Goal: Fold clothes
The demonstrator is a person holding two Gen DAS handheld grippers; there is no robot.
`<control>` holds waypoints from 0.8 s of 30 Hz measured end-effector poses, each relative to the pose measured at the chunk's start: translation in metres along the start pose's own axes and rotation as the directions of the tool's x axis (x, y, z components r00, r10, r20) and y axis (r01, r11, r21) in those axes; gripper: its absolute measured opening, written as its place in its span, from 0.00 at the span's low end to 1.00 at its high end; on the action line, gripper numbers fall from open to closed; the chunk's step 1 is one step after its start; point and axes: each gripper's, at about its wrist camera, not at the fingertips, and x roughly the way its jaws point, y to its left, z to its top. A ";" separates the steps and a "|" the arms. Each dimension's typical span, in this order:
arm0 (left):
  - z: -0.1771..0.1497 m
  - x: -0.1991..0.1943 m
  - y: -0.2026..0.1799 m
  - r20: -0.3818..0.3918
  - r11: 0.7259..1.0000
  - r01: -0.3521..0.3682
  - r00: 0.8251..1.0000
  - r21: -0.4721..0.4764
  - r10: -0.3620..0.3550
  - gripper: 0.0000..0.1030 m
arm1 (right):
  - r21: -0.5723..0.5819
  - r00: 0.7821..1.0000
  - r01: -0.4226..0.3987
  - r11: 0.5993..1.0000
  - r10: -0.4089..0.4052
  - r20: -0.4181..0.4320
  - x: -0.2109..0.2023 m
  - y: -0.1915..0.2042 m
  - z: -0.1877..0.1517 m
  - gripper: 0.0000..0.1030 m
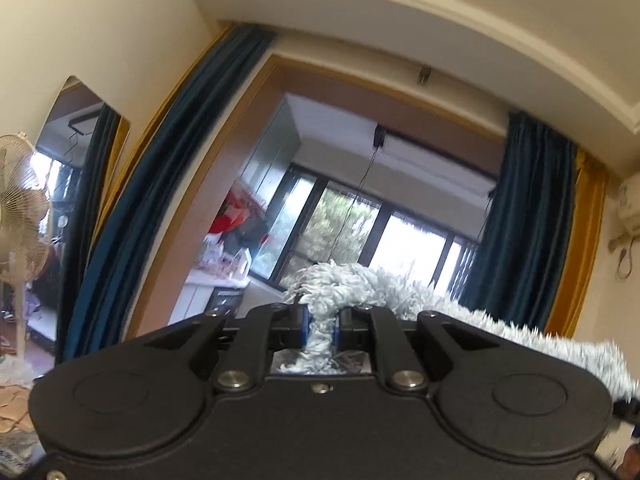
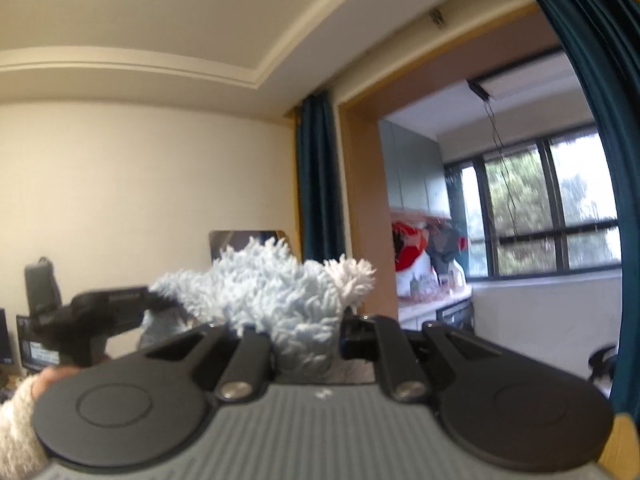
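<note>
Both grippers point upward toward the ceiling and windows, holding a fluffy pale blue-grey garment in the air. My left gripper (image 1: 320,330) is shut on a pinched strand of the fluffy garment (image 1: 360,286), which trails off to the right. My right gripper (image 2: 304,332) is shut on a thick bunch of the same fluffy garment (image 2: 272,284), which hides its fingertips. The left gripper (image 2: 100,312) and the hand holding it show at the left of the right wrist view, with the garment stretched between the two.
A standing fan (image 1: 20,208) and a mirror (image 1: 76,140) are at the left. Dark teal curtains (image 1: 520,220) frame a doorway to a balcony with windows (image 2: 540,208) and a cluttered counter (image 2: 432,284). An air conditioner (image 1: 630,208) is on the right wall.
</note>
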 end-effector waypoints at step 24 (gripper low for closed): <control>-0.166 -0.035 0.063 -0.459 0.997 -0.069 0.885 0.034 0.077 0.46 | -0.044 0.937 0.058 0.997 -0.069 -0.342 -0.037 0.026 -0.137 0.38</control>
